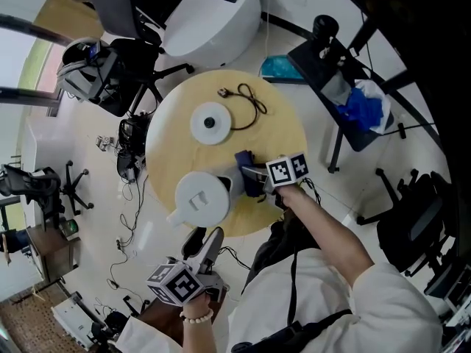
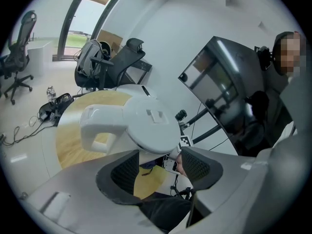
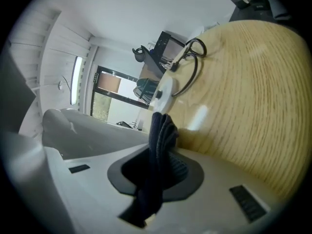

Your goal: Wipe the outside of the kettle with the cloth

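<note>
The white kettle (image 1: 201, 198) stands on the near part of the round wooden table (image 1: 283, 134), lid up and handle toward the lower left. My right gripper (image 1: 249, 176) reaches in from the right, shut on a dark blue cloth (image 1: 243, 160) just beside the kettle's right side. In the right gripper view the cloth (image 3: 159, 143) hangs bunched between the pads, with the kettle's white wall (image 3: 73, 130) at the left. My left gripper (image 1: 206, 239) is below the table's edge, open and empty. Its own view shows the kettle (image 2: 146, 123) just ahead of the jaws.
The kettle's round base (image 1: 211, 122) and its black cord (image 1: 248, 101) lie farther back on the table. Office chairs (image 1: 118, 72), a large white pod (image 1: 213, 13), a black stand with a blue bag (image 1: 360, 105) and floor cables (image 1: 129, 219) surround the table.
</note>
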Action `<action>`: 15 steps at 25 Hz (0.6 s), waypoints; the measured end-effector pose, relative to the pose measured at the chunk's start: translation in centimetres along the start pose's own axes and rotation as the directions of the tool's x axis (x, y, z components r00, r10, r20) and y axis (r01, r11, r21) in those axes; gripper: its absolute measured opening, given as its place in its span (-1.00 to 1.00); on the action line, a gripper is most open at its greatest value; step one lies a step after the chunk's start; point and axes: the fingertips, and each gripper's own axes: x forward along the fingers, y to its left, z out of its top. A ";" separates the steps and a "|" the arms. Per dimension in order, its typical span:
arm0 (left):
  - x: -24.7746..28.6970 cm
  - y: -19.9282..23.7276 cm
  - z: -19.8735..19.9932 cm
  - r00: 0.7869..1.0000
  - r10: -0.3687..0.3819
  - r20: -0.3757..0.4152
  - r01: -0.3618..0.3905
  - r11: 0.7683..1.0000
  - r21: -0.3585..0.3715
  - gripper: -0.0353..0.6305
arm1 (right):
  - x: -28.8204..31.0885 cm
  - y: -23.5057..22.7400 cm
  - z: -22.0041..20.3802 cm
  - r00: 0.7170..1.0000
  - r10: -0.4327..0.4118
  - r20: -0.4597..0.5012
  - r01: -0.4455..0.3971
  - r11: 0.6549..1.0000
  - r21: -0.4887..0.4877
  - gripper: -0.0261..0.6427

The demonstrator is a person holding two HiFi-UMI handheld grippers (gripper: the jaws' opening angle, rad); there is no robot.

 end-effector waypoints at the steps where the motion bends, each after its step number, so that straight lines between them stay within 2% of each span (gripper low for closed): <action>1: 0.1 -0.2 -0.1 1.000 -0.013 -0.007 0.013 1.000 0.001 -0.07 | -0.5 1.0 0.2 1.000 0.016 0.004 -0.016 1.000 -0.013 -0.72; 4: -0.1 -0.2 -1.2 0.998 -0.040 -0.051 0.041 0.999 0.020 -0.07 | -3.0 5.2 1.0 0.995 0.091 0.037 -0.089 0.994 -0.068 -0.72; 6: -1.3 0.7 -1.7 0.998 -0.026 -0.062 0.030 0.998 0.064 -0.06 | -4.8 8.0 1.5 0.988 0.141 0.067 -0.134 0.986 -0.096 -0.72; 8: -3.3 2.2 -0.9 1.000 0.012 -0.020 -0.009 0.986 0.166 -0.07 | -6.1 10.5 1.9 0.982 0.171 0.085 -0.160 0.979 -0.129 -0.72; 9: -4.3 3.1 -0.2 0.999 0.040 0.016 -0.043 0.970 0.241 -0.12 | -6.6 11.5 2.0 0.980 0.178 0.091 -0.164 0.976 -0.142 -0.72; 10: -5.1 4.1 0.8 0.996 0.068 0.056 -0.083 0.942 0.327 -0.13 | -7.0 12.4 2.1 0.979 0.182 0.096 -0.167 0.975 -0.150 -0.72; 11: -5.6 5.0 1.8 0.991 0.088 0.098 -0.121 0.900 0.418 -0.13 | -7.3 13.2 2.1 0.977 0.185 0.101 -0.169 0.974 -0.153 -0.72; 13: -5.4 6.3 3.8 0.984 0.080 0.159 -0.160 0.792 0.589 -0.06 | -7.8 14.5 2.2 0.975 0.191 0.109 -0.173 0.973 -0.156 -0.72; 14: -4.8 6.6 4.5 0.984 0.053 0.168 -0.152 0.740 0.655 -0.06 | -8.0 15.1 2.3 0.974 0.193 0.114 -0.174 0.972 -0.158 -0.72; 15: -4.1 6.7 5.0 0.987 0.014 0.161 -0.125 0.701 0.702 -0.03 | -8.3 15.7 2.3 0.973 0.196 0.122 -0.176 0.971 -0.160 -0.72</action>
